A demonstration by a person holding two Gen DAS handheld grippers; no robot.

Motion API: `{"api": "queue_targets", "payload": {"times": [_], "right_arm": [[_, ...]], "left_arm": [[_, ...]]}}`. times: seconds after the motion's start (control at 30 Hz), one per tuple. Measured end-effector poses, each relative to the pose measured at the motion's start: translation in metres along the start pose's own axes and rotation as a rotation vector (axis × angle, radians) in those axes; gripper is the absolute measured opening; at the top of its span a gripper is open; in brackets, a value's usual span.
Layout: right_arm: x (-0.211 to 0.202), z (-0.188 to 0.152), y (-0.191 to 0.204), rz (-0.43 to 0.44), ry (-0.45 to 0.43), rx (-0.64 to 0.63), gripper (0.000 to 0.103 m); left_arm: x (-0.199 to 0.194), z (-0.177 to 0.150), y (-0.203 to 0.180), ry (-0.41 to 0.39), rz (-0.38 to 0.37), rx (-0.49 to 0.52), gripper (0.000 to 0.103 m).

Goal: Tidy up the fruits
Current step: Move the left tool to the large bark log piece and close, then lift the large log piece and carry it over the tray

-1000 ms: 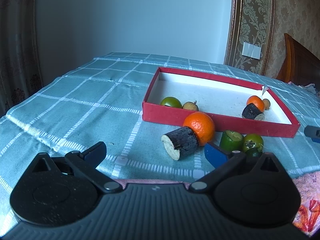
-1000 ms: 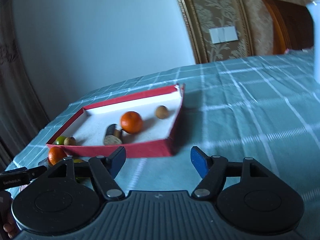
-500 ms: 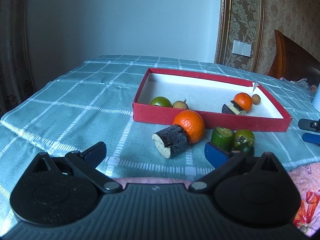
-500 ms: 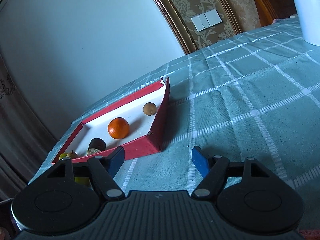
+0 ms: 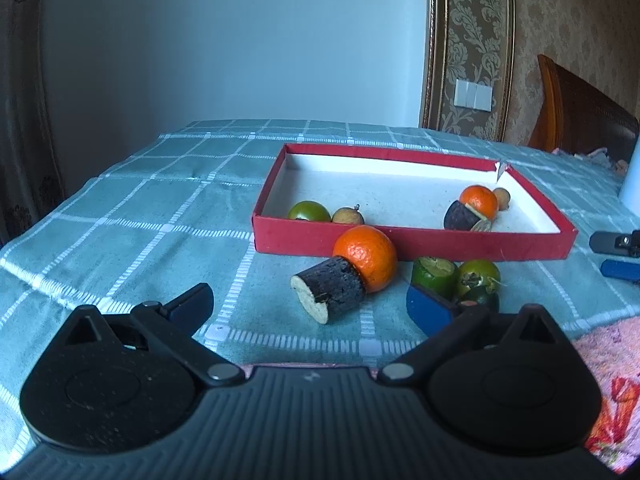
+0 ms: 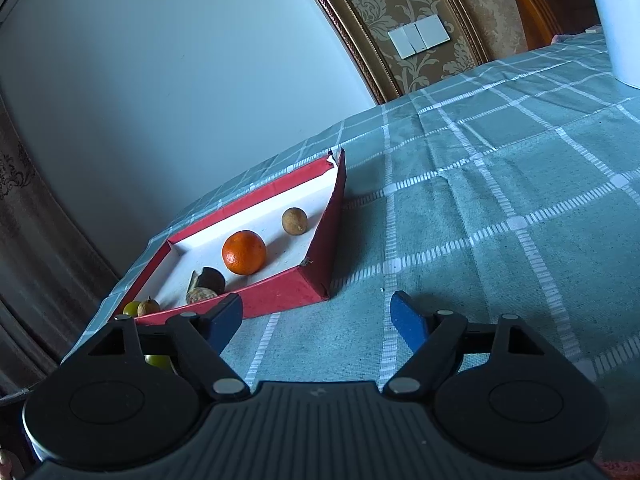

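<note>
Dark log piece (image 5: pixel 330 294) lying flat, cut end toward camera; left tongs (image 5: pixel 312 304) closing, right tongs (image 6: pixel 318 318) opening, both empty

Your left wrist camera sits low over the checked tablecloth (image 5: pixel 120 208), tilted slightly downward, facing the long near wall of the red tray (image 5: pixel 412 246) at twelve o'clock, close enough that the fruit in front fills the middle. Your right wrist camera rides rolled, so the table slopes, and looks from the tray's (image 6: pixel 280 292) short end, with the tray at ten o'clock and nearby. Both views share the tray, the small orange (image 5: pixel 478 200) (image 6: pixel 244 252) inside and the wall switch (image 5: pixel 473 95) (image 6: pixel 420 36).
</note>
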State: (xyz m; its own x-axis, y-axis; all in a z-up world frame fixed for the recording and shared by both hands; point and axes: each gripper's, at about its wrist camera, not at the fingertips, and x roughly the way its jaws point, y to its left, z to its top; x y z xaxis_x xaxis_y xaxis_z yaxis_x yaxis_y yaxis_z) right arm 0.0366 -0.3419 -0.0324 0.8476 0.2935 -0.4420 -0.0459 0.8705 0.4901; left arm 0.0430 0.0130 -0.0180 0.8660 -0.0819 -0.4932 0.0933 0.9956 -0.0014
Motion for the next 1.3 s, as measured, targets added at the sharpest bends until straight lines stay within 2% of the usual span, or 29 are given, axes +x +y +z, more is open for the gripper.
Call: {"api": "queue_targets", "payload": {"times": [0.03,0.1,0.27,0.33,0.4,0.43,0.6,0.77,0.9,1.3], "right_arm": [[0.0,0.0,0.0,0.0,0.001,-0.001,0.081],[0.0,0.0,0.0,0.001,0.001,-0.001,0.082],[0.0,0.0,0.001,0.001,0.001,0.0,0.082],[0.0,0.0,0.001,0.001,0.001,-0.001,0.082],[0.0,0.0,0.001,0.001,0.001,0.0,0.083],[0.0,0.0,0.001,0.001,0.001,-0.001,0.083],[0.001,0.0,0.002,0.001,0.002,-0.002,0.084],[0.002,0.0,0.002,0.004,0.003,-0.001,0.084],[0.002,0.0,0.002,0.005,0.003,0.0,0.085],[0.002,0.0,0.003,0.007,0.004,0.002,0.085]], "left_arm": [[0.002,0.0,-0.003,0.01,0.006,0.015,0.092],[0.006,0.0,-0.006,0.033,0.007,0.029,0.086],[0.009,0.003,-0.004,0.035,0.011,0.0,0.08],[0.011,0.005,-0.004,0.03,0.017,0.009,0.065],[0.014,0.007,-0.005,0.044,0.005,0.022,0.055],[0.016,0.007,-0.006,0.047,-0.004,0.028,0.052],[0.019,0.007,-0.014,0.053,-0.015,0.058,0.051],[0.02,0.007,-0.01,0.058,-0.037,0.024,0.05],[0.02,0.007,-0.009,0.058,-0.033,0.02,0.043],[0.012,0.003,0.002,0.057,-0.005,-0.039,0.042]]}}
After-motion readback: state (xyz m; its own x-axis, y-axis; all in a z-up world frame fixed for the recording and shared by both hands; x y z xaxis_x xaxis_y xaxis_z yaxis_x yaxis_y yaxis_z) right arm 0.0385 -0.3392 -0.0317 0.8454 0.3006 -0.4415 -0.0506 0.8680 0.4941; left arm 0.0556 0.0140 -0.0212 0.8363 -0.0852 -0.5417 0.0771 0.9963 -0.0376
